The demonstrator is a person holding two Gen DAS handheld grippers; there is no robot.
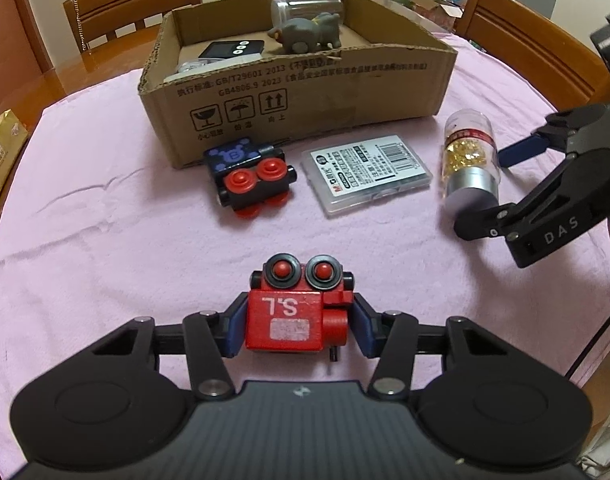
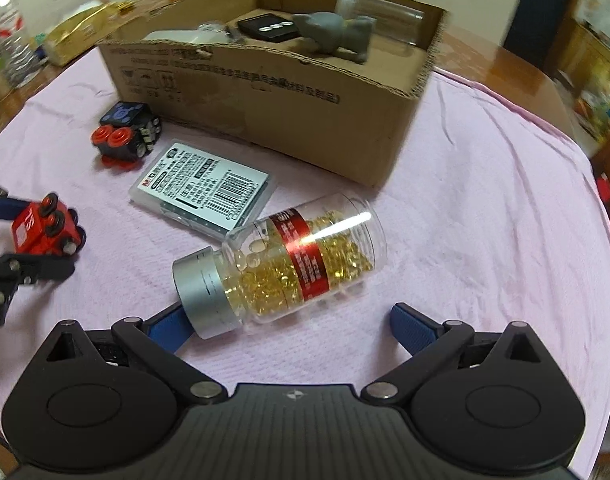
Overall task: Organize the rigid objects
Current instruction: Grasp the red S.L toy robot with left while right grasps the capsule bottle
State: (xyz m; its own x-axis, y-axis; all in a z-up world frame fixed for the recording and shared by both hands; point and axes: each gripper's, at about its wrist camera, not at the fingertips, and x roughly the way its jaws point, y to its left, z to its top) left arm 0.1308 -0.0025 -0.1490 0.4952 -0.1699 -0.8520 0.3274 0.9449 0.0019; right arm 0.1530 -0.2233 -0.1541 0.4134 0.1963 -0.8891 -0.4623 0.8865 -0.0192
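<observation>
My left gripper (image 1: 297, 326) is shut on a red toy train block (image 1: 293, 316) with black wheels, which rests on the pink cloth (image 1: 105, 240); its blue pads (image 1: 236, 330) press both sides. The same block (image 2: 41, 234) shows at the left of the right wrist view. My right gripper (image 2: 291, 326) stands open around a clear bottle of golden capsules (image 2: 297, 264) lying on its side, silver cap toward the left finger; the pads (image 2: 411, 330) do not press it. A black and blue toy block (image 1: 249, 174) and a flat plastic case (image 1: 367, 172) lie before the cardboard box (image 1: 297, 92).
The box (image 2: 289, 96) holds a grey toy animal (image 1: 309, 34), a clear jar (image 1: 305, 8) and a black device (image 1: 231, 50). Wooden chairs (image 1: 133, 4) stand behind the table. A gold packet (image 1: 1, 156) lies at the left edge, with bottles (image 2: 9, 40) near it.
</observation>
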